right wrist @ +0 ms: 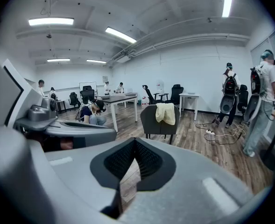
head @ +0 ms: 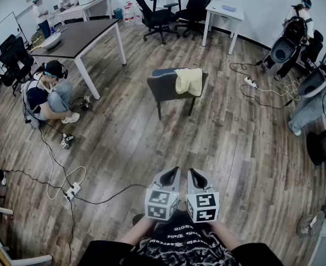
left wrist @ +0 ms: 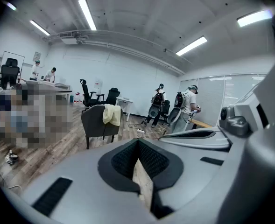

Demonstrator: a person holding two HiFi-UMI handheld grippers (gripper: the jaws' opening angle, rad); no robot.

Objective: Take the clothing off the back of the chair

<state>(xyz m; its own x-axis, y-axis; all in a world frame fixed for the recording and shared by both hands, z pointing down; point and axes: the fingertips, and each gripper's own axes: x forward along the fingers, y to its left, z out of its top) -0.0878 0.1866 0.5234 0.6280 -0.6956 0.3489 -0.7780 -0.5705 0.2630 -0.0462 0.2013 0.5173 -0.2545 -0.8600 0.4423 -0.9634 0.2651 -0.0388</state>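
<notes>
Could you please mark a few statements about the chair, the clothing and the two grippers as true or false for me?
1. A pale yellow garment hangs over the back of the dark chair. True.
2. The left gripper and right gripper are side by side, well short of the chair. True.
3. The left gripper is clamped on the garment. False: it is shut on nothing.
4. The right gripper's jaws stand wide open. False: they are closed and empty.
5. The chair stands on carpet. False: it stands on a wooden floor.
</notes>
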